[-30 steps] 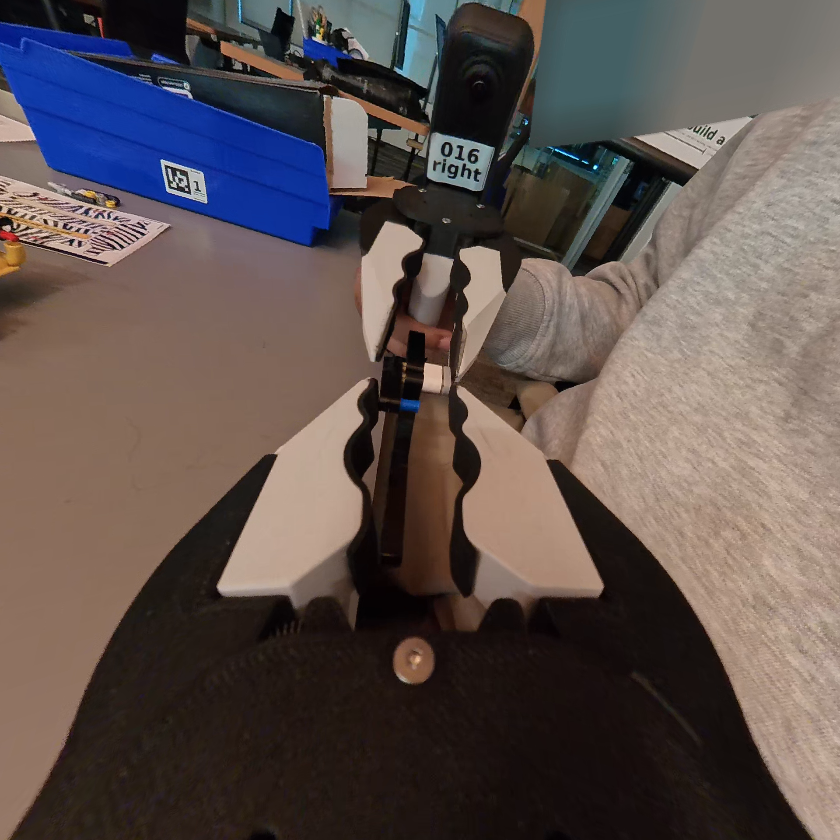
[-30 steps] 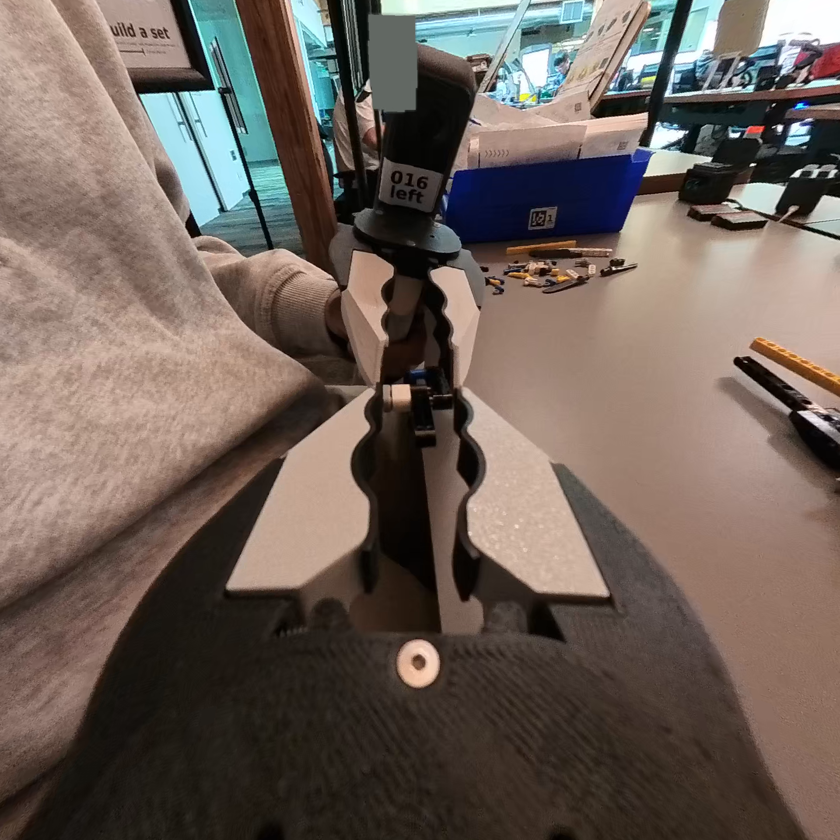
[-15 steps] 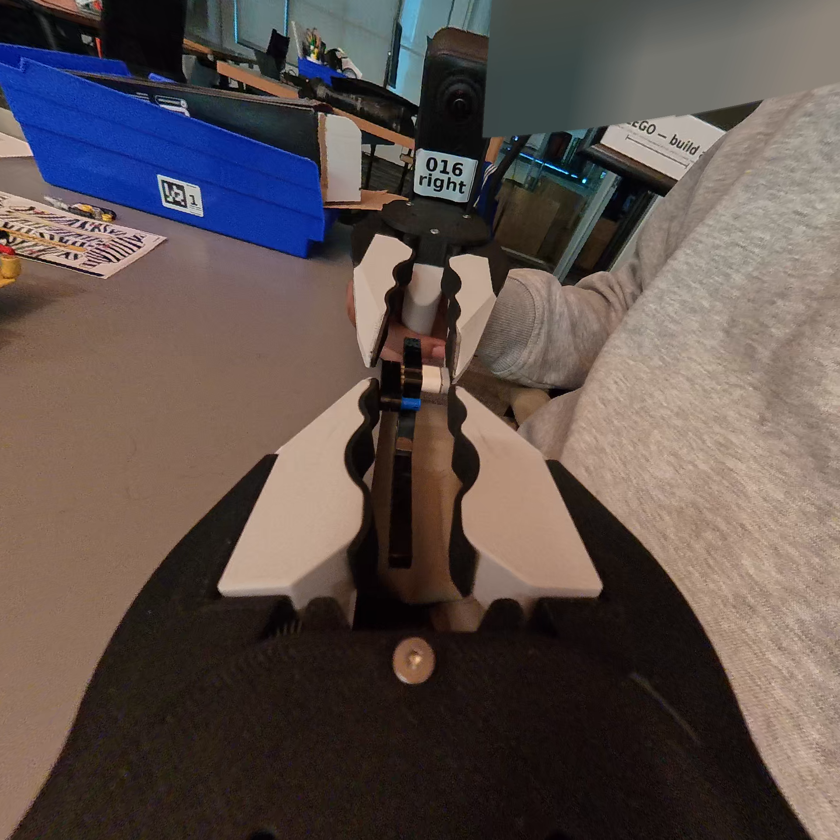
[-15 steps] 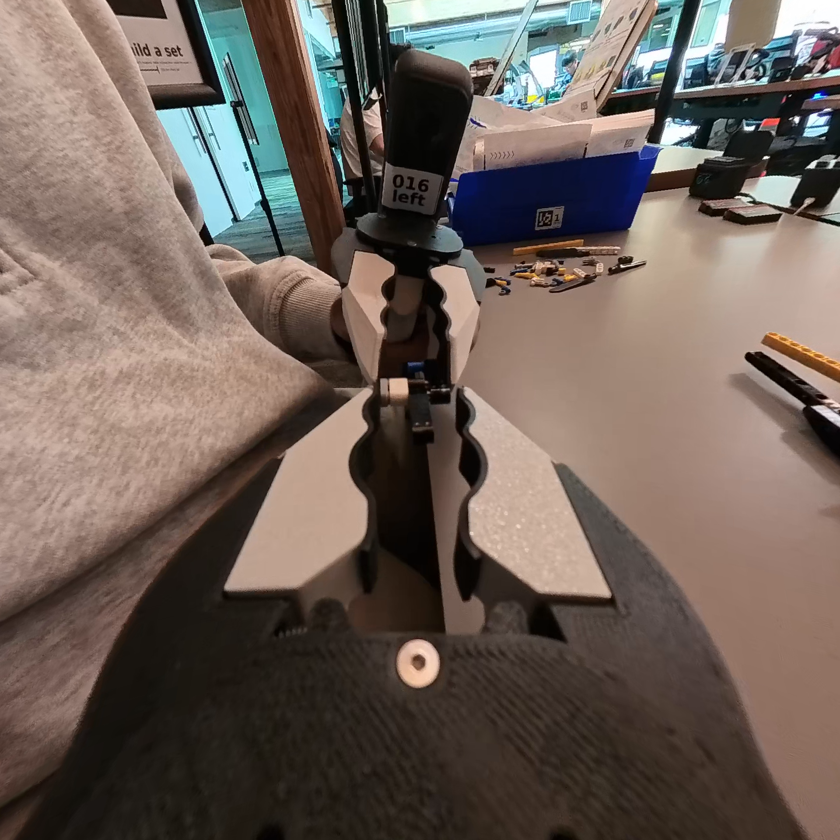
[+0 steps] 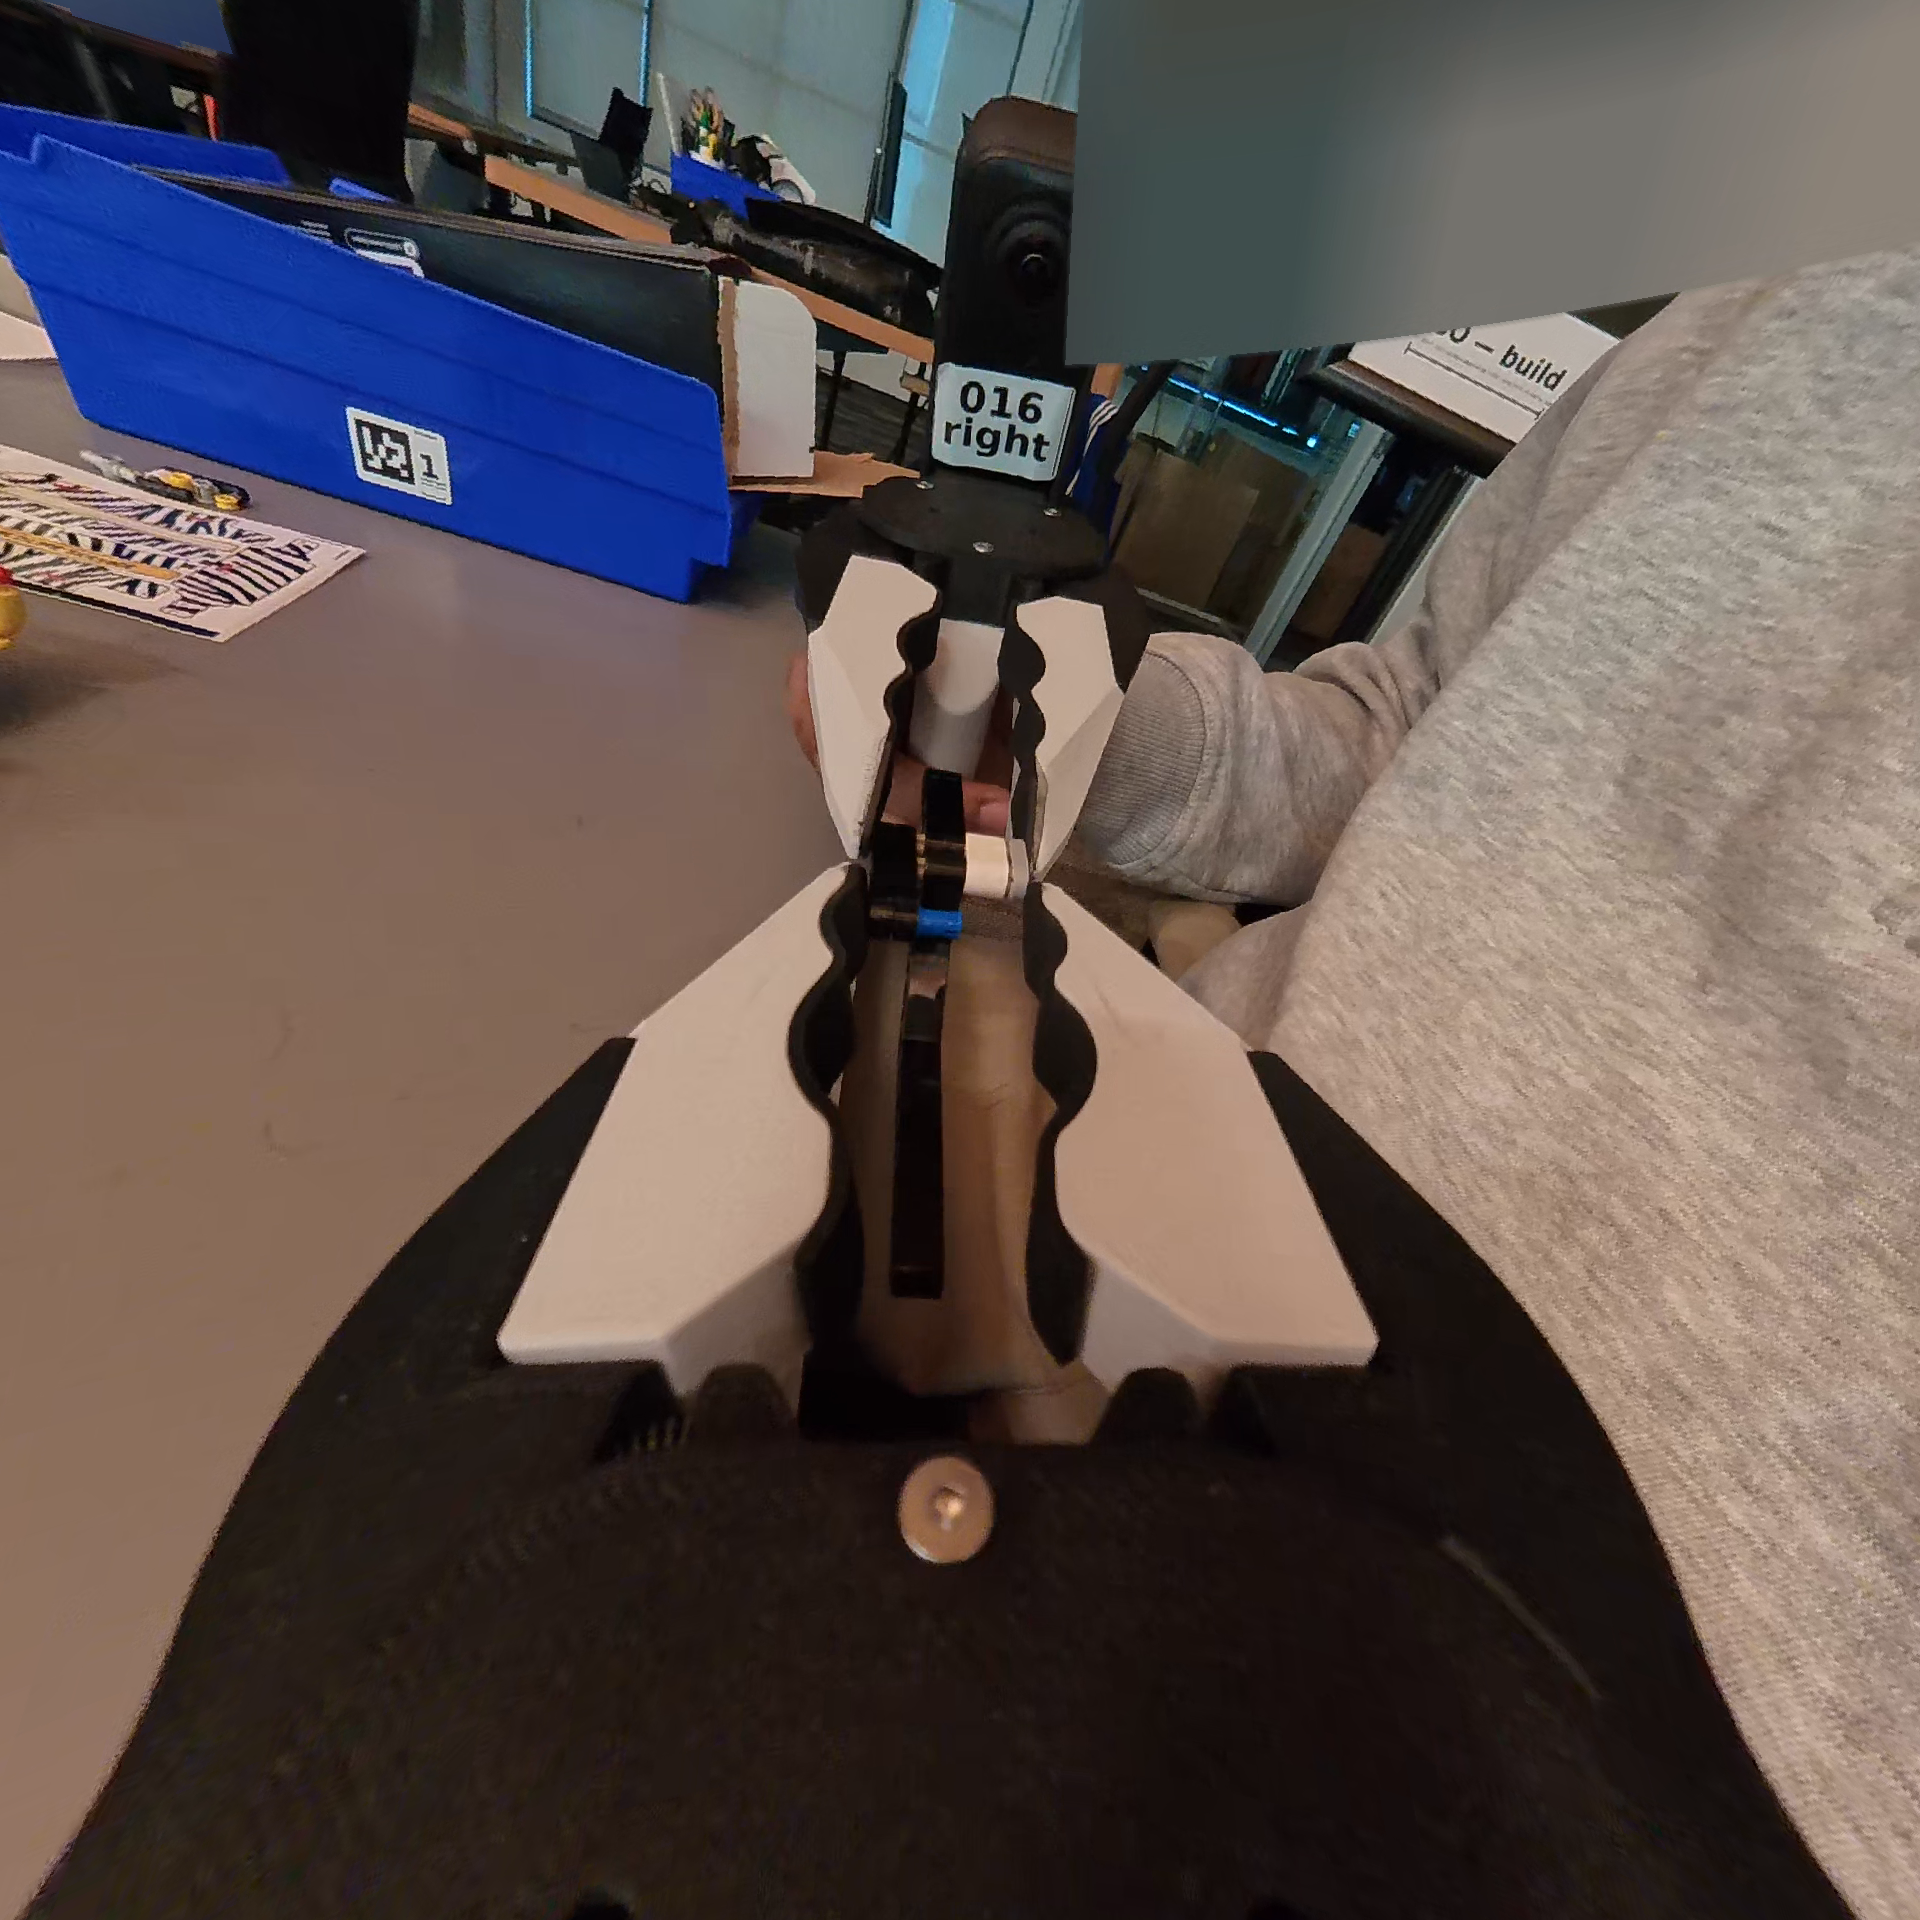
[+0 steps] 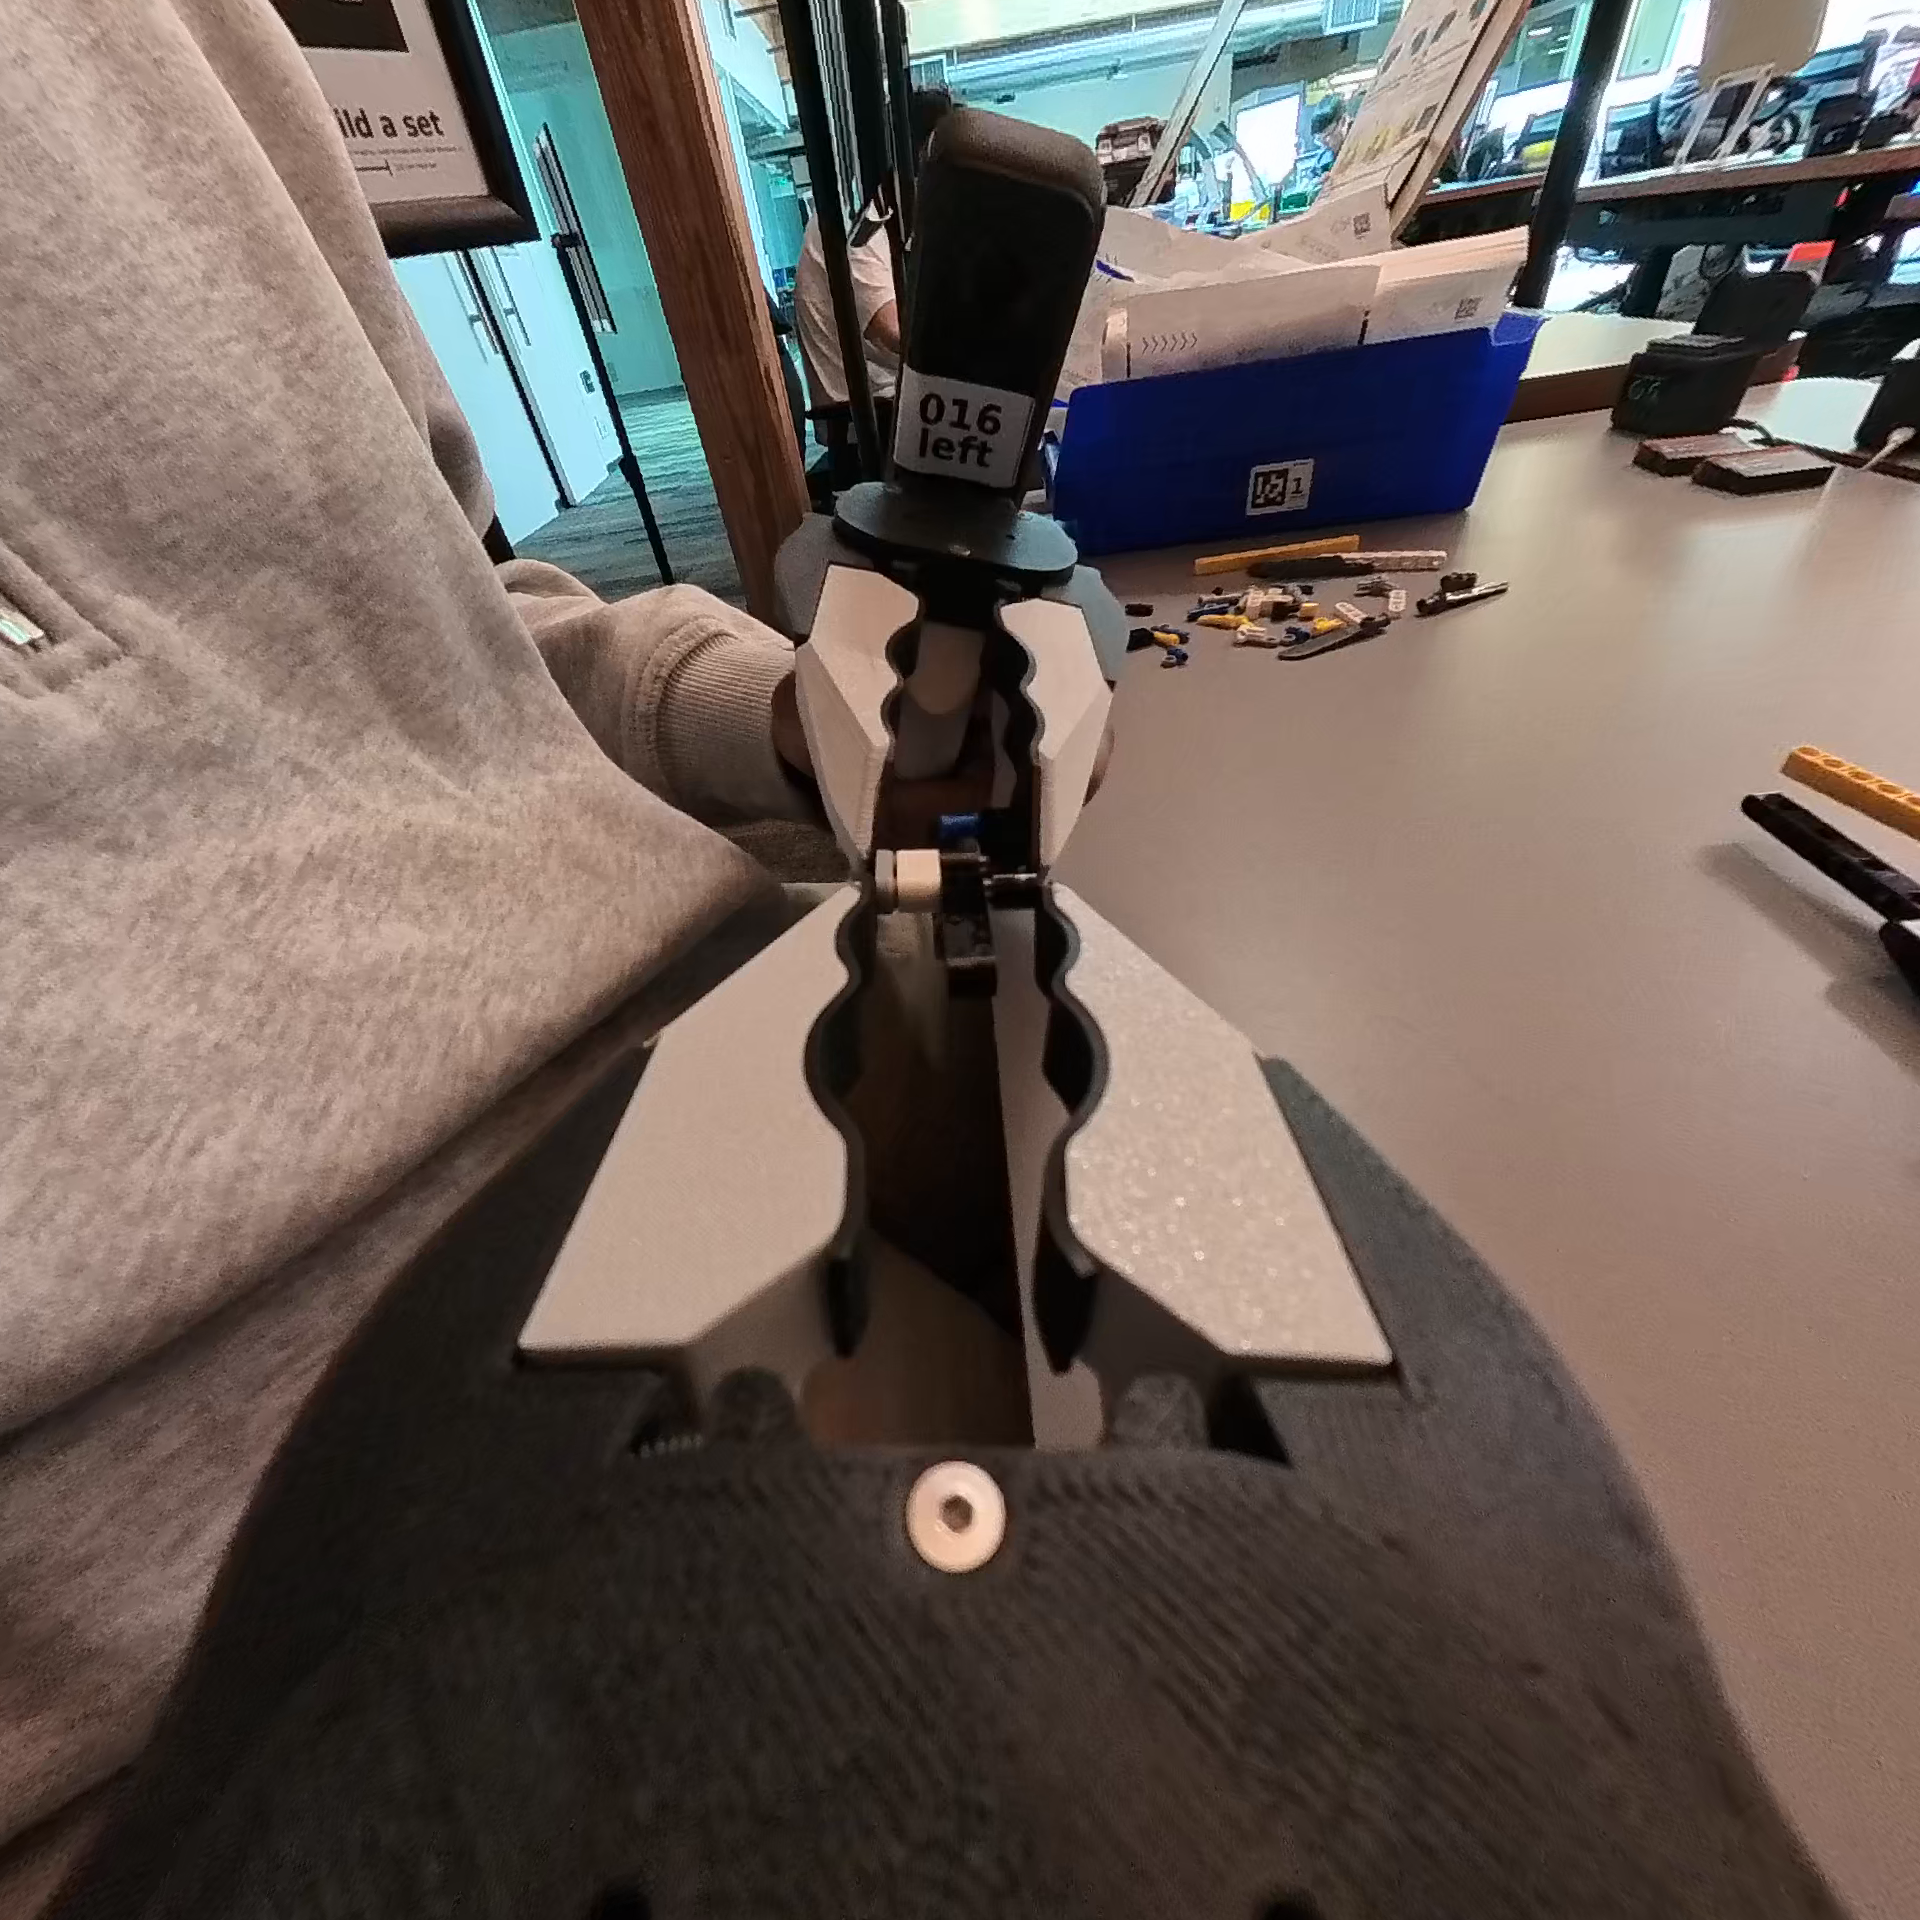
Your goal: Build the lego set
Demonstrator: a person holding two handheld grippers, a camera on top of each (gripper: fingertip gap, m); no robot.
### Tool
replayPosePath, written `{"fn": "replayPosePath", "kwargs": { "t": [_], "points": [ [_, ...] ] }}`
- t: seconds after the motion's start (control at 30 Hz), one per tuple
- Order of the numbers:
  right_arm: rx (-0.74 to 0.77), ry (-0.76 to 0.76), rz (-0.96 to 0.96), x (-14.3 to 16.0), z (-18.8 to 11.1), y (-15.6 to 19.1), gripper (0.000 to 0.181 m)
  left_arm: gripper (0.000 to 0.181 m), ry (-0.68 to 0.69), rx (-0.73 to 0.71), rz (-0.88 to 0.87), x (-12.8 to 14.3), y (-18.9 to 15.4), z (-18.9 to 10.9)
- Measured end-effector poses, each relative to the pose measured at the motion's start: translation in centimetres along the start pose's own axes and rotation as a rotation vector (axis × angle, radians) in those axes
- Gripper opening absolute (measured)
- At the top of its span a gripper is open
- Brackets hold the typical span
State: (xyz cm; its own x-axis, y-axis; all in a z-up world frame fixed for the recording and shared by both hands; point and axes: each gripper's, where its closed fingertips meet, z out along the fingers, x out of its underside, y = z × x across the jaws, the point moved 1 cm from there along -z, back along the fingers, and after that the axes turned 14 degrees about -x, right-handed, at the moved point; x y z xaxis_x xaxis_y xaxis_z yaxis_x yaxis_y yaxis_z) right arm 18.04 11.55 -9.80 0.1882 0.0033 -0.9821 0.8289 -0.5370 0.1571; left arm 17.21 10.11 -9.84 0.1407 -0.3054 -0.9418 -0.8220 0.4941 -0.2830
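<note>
Over grey table (image 5: 364, 883), both tongs tip-to-tip, each pinching black lego assembly (image 5: 920, 862).

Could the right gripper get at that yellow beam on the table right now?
Probably not yet: the right gripper is shut on the small black-and-white Lego assembly shared with the left gripper. Otherwise, bare table surrounds the yellow beam.

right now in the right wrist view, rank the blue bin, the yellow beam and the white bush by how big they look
1. blue bin
2. yellow beam, cut off by the frame edge
3. white bush, smallest though nearest the camera
</note>
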Motion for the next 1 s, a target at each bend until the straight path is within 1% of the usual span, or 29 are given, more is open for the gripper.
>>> {"fn": "replayPosePath", "kwargs": {
  "t": [0.17,0.43,0.7,0.83,1.0],
  "points": [
    [-0.008,-0.002,0.025,0.0,0.0,0.1,0.028,0.027,-0.001,0.003,-0.006,0.0,-0.1,-0.1],
    [0.022,0.052,0.006,0.6,0.0,-0.2,0.028,0.027,0.03,-0.012,-0.015,0.5,0.3,0.2],
    [-0.003,0.086,0.015,1.0,0.1,0.3,0.026,0.025,0.054,0.014,-0.016,1.0,0.0,0.2],
    [0.002,0.095,0.012,1.1,0.1,0.3,0.026,0.025,0.064,0.013,-0.011,1.1,0.0,0.2],
    [-0.002,0.07,0.02,0.9,0.1,0.2,0.027,0.025,0.061,0.008,-0.021,0.9,0.1,0.2]
  ]
}}
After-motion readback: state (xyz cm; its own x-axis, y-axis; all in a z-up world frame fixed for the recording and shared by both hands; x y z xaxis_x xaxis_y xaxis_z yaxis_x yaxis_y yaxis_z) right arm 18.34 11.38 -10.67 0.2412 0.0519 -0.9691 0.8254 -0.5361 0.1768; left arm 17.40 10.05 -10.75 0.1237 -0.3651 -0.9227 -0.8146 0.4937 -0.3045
